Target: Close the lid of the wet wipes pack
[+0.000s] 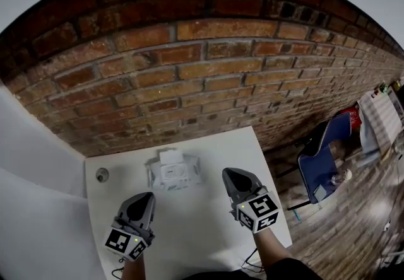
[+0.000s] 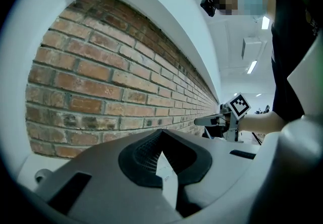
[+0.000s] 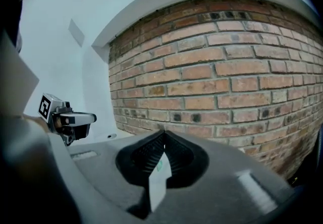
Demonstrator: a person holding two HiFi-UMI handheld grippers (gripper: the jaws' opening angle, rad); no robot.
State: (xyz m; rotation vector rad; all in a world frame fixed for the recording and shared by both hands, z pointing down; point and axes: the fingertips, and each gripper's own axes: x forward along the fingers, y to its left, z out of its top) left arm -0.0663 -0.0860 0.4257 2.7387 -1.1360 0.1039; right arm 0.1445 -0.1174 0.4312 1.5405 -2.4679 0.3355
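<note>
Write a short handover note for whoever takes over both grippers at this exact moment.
Left gripper: jaws together, nothing between them, over the near-left part of the white table, clear of the pack.
Right gripper: jaws together, empty, over the near-right part, also clear.
White plastic wet wipes pack: lies mid-table, towards the red brick wall. Its white flip lid appears raised, though it is small in the head view.
Done: nothing yet.
Left: bring a gripper to the lid and press it shut.

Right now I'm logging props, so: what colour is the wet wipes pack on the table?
The wet wipes pack is white, seen best in the head view.
</note>
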